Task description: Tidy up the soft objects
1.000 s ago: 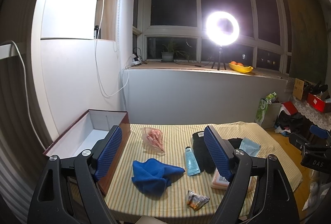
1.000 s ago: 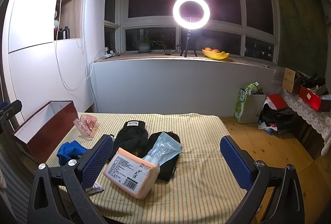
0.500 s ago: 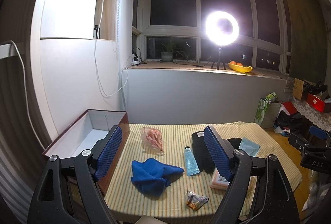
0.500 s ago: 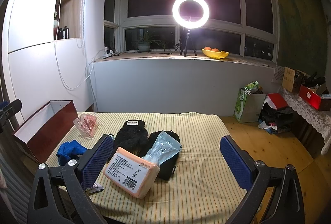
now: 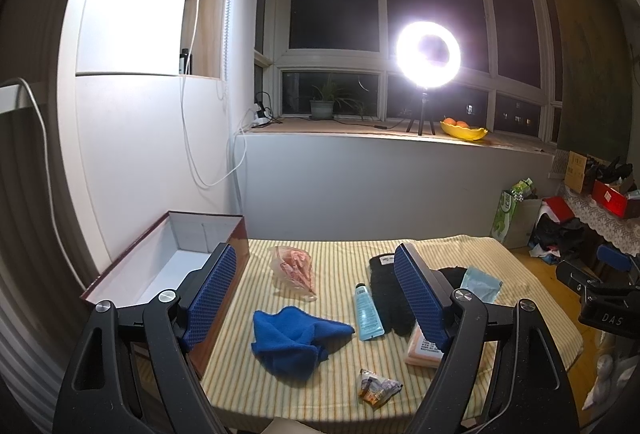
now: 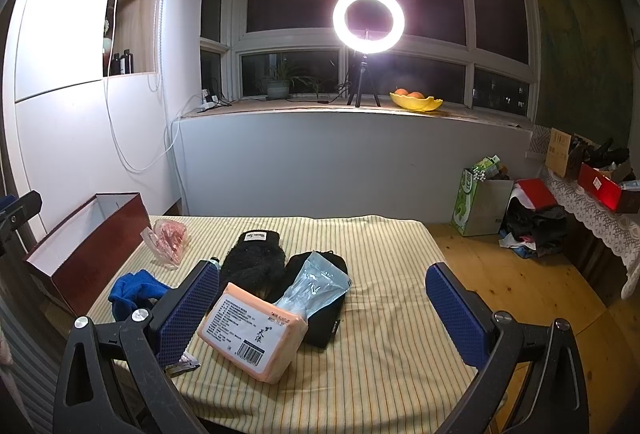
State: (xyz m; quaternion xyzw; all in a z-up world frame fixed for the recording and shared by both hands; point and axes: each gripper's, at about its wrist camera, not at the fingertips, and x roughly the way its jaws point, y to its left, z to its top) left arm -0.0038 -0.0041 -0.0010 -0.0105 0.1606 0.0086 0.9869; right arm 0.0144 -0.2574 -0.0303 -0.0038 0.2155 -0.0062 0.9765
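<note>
A crumpled blue cloth lies on the striped table. A black fuzzy hat, a black pouch, a peach tissue pack, a clear bag and a pink bag lie nearby. An open red-brown box stands at the table's left. My left gripper is open and empty above the blue cloth. My right gripper is open and empty above the tissue pack.
A light blue tube and a snack wrapper lie on the table. A ring light and a yellow fruit bowl stand on the windowsill. Bags and clothes sit on the wooden floor at right.
</note>
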